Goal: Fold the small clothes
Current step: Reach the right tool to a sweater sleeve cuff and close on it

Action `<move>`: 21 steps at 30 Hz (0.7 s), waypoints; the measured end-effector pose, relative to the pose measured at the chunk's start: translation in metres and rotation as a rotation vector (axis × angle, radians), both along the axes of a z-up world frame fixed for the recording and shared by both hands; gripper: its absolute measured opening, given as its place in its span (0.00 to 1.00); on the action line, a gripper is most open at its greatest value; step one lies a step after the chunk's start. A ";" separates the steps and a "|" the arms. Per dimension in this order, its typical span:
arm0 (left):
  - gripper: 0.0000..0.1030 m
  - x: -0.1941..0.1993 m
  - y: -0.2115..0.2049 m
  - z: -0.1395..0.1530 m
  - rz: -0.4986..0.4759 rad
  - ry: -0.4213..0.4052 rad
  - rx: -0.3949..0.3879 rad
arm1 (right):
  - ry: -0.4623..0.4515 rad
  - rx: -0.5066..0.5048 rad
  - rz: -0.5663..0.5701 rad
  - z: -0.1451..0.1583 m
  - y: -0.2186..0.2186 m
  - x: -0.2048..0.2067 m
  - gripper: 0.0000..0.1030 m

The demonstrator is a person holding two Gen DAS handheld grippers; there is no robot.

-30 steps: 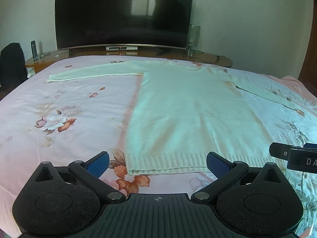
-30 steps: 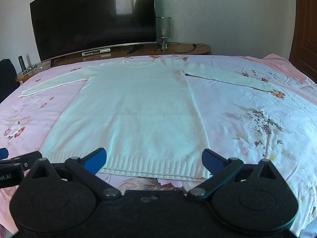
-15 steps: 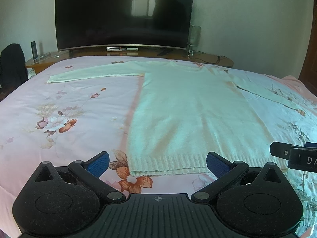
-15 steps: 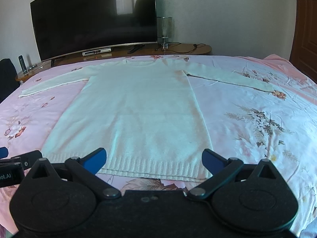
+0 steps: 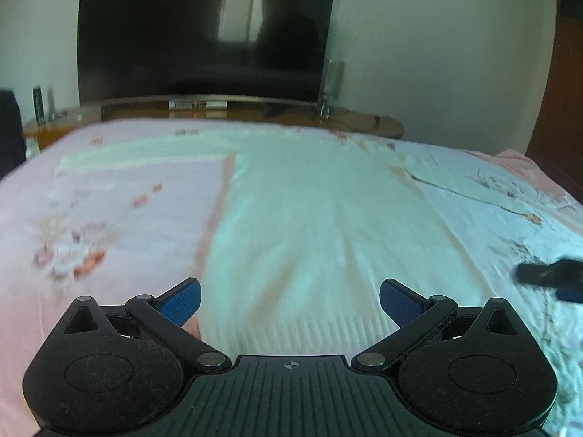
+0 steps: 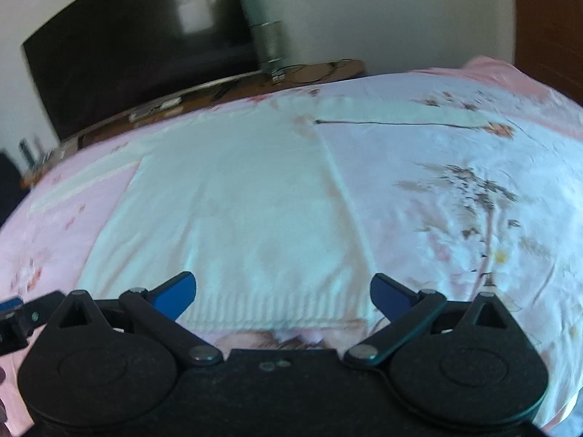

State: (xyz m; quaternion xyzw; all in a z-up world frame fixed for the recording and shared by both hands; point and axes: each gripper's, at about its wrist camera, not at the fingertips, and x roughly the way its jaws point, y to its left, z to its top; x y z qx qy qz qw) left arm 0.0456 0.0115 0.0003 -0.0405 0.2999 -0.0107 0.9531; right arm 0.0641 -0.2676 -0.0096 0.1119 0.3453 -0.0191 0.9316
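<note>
No fold is made yet, by the look of it: the white sweater (image 5: 328, 225) lies flat on the flowered bed (image 5: 109, 218), both sleeves spread out to the sides, ribbed hem nearest the cameras. All the folding is left. The left hand-held gripper (image 5: 290, 300) sits low over the hem's left part, jaws spread wide and empty. The right hand-held gripper (image 6: 283, 293) is likewise released, empty, over the hem's right corner. Both views are blurred, so whether the blue pads touch cloth is unclear.
</note>
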 end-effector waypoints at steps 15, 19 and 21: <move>1.00 0.156 -0.029 -0.013 0.050 0.090 0.037 | -0.178 0.156 -0.337 0.015 -0.191 0.121 0.47; 1.00 0.188 -0.038 -0.021 0.099 0.132 0.085 | -0.166 0.251 -0.456 -0.011 -0.257 0.178 0.46; 1.00 0.199 -0.035 -0.026 0.149 0.153 0.080 | -0.152 0.313 -0.515 -0.031 -0.289 0.206 0.45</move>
